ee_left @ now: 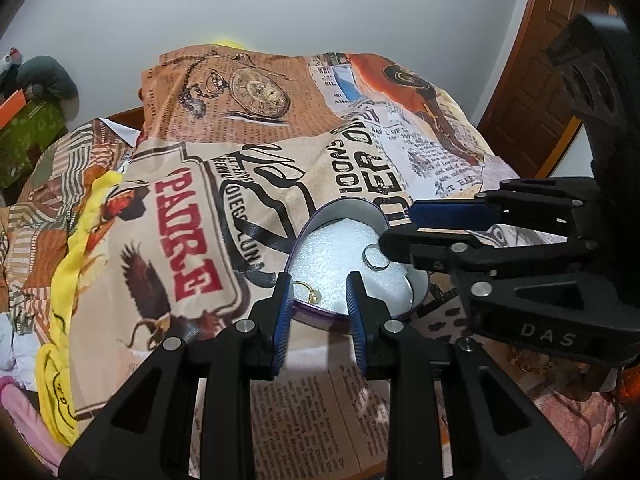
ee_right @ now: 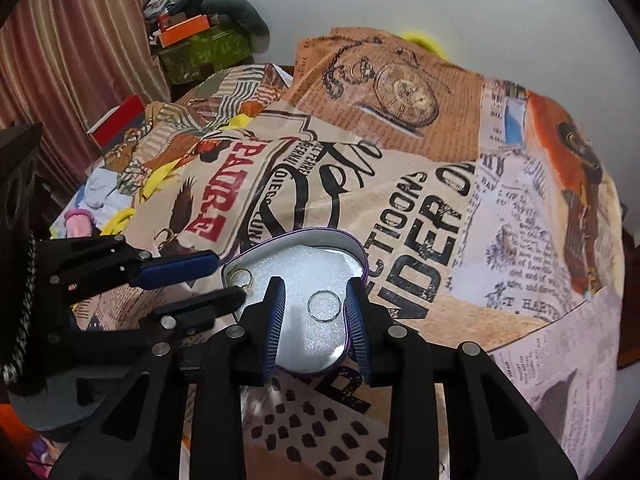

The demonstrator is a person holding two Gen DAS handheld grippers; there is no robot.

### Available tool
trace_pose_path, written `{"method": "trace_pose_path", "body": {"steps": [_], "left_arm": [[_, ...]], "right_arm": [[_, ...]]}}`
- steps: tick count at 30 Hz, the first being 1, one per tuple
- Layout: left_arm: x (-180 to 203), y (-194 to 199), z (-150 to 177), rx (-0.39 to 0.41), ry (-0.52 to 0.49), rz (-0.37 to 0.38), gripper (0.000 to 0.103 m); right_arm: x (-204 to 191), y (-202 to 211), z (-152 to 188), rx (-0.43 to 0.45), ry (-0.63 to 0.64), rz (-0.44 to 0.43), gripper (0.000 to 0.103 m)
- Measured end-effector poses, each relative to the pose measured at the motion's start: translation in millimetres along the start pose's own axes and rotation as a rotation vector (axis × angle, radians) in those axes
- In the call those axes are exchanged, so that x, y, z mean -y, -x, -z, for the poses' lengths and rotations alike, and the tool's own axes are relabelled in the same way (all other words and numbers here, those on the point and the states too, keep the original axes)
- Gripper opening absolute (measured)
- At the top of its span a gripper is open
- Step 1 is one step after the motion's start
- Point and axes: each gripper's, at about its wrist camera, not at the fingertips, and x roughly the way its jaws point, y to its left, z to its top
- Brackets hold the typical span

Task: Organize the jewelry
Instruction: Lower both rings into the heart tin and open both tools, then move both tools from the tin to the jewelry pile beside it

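Right tool (ee_right: 316, 312) hangs over the near lobe of the heart-shaped tin (ee_right: 356, 246), fingers spread and pinching nothing. The silver ring (ee_right: 324, 306) lies flat on the white foam liner (ee_right: 304, 264) directly between the two pads, touching neither. Left tool (ee_left: 318, 310) is likewise spread and empty, fingers straddling the near rim of the tin; the gold ring (ee_left: 310, 294) lies in the gap, close to the left pad, apart from the silver one.

Handling, as a judgement: both rings are very light, rigid, smooth metal bands and will likely slip or flip if pinched off-centre. Pads should close across the band's outer diameter, squarely, with light force. The foam is soft and yields, so a downward press risks burying the ring rather than seating it.

Beyond the tin, the printed bedcover (ee_right: 420, 208) on the bed is soft and uneven; the tin may tilt under load.
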Motion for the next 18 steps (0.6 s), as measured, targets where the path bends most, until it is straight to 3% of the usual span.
{"method": "trace_pose_path", "body": {"steps": [18], "left_arm": [[29.5, 67.8, -2.1, 0.095, -0.024, -0.02, 0.027]], "right_arm": [[14.2, 82.0, 28.3, 0.116, -0.063, 0.062, 0.029]]}}
